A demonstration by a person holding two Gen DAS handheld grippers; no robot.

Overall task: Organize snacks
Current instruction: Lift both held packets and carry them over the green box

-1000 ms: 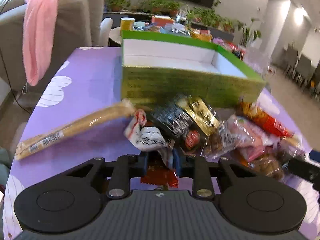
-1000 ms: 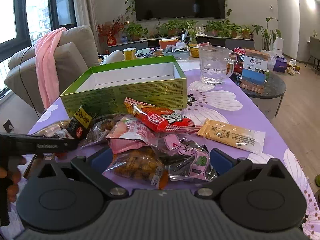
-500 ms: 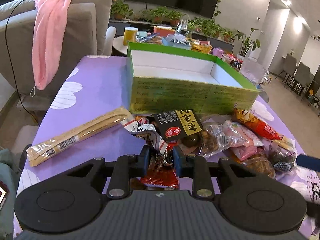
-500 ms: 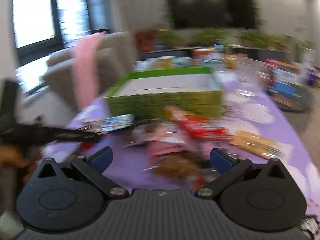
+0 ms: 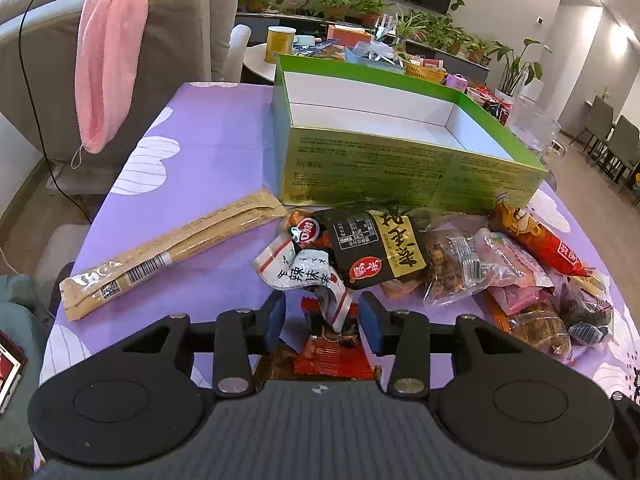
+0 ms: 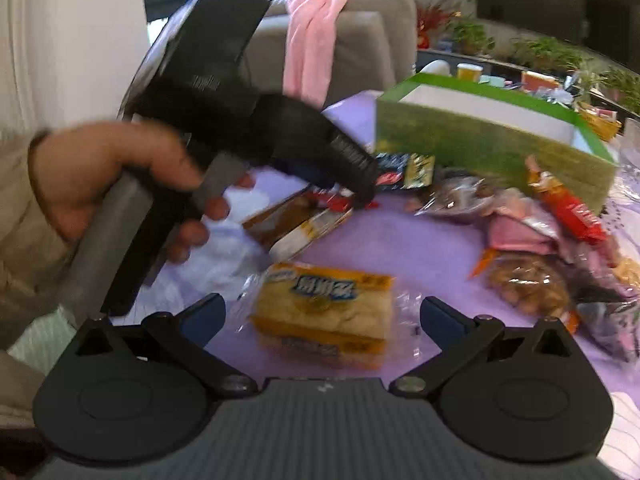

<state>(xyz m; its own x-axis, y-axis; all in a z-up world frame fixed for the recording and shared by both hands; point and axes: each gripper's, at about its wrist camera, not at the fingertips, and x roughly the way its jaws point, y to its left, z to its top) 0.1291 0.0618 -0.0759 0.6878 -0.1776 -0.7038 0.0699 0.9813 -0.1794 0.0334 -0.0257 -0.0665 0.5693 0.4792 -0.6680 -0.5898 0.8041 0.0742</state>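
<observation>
- The left tool [image 5: 322,322] is low over the purple tabletop [image 5: 200,168], its two blue pads partly apart, on each side of a red snack packet [image 5: 334,356] and the tail of a white wrapper [image 5: 304,270]; I cannot tell if the pads touch them.
- The green box [image 5: 400,168] stands open just behind the heap of snacks [image 5: 460,256].
- A long tan packet [image 5: 172,254] lies left of the heap.
- The right tool [image 6: 322,318] is wide open, holding nothing, and a yellow cake packet [image 6: 324,310] lies flat on the tabletop between its fingers.
- In the right wrist view, a hand [image 6: 116,180] holds the left tool's handle.
</observation>
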